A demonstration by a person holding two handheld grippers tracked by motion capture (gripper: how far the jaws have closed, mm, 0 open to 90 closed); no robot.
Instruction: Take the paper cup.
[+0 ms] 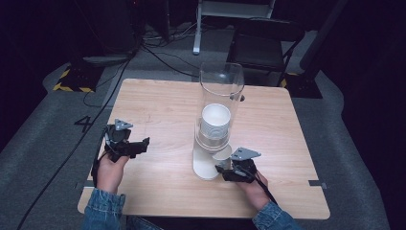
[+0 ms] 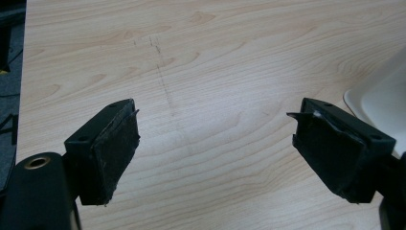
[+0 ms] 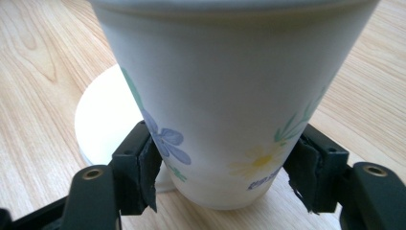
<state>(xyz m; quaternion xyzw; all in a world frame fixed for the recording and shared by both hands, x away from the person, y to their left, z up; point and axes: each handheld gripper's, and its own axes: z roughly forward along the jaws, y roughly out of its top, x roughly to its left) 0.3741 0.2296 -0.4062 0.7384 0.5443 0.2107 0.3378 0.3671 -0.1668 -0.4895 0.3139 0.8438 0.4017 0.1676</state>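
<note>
A white paper cup (image 3: pixel 230 86) with a flower print stands between the jaws of my right gripper (image 3: pixel 222 177), whose pads press on its lower sides. In the high view this cup (image 1: pixel 223 154) hangs out of the bottom of a clear tube dispenser (image 1: pixel 221 81) holding a stack of white cups (image 1: pixel 215 120) over a white base (image 1: pixel 205 167). My right gripper (image 1: pixel 223 171) sits at the base's right side. My left gripper (image 1: pixel 142 144) hovers at the table's left, its jaws wide apart over bare wood (image 2: pixel 215 143) with nothing between them.
The wooden table (image 1: pixel 163 105) sits on grey carpet. A dark chair (image 1: pixel 261 48) stands behind it and cables (image 1: pixel 110 91) run across the floor at the back left. The white base's edge (image 2: pixel 378 96) lies to the right of the left gripper.
</note>
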